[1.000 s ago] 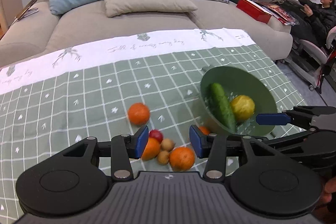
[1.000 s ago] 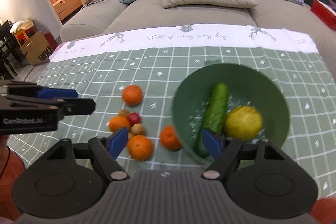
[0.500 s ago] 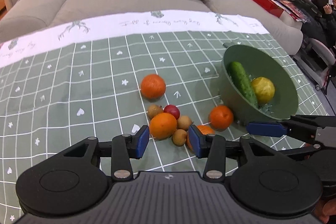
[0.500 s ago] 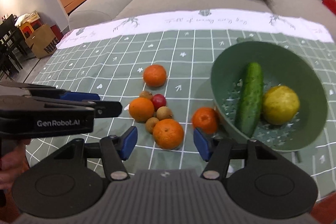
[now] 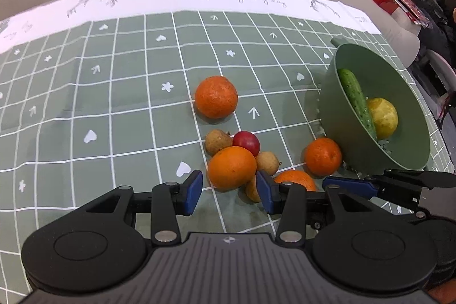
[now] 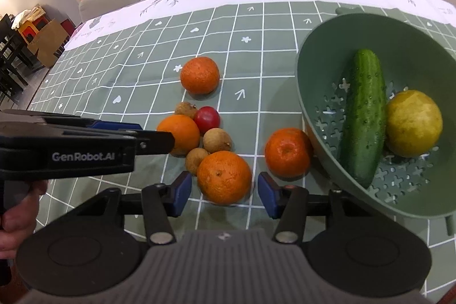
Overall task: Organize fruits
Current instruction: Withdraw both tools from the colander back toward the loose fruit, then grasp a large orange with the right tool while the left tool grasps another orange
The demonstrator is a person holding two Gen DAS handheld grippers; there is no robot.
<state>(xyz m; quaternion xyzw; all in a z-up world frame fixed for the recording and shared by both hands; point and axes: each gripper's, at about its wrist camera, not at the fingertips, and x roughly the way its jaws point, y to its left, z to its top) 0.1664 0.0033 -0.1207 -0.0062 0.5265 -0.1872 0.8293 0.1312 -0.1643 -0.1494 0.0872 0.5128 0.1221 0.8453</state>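
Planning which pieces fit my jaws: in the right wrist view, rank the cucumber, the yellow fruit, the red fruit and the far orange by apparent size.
1. cucumber
2. yellow fruit
3. far orange
4. red fruit
Nearness may flatter the bowl's pair.

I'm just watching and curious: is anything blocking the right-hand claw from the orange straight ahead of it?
Nothing visible. The right gripper has open jaws that have just been closing, and the nearest orange sits between the pads, untouched. Small brown fruits crowd its far side, and another orange lies toward the green bowl.
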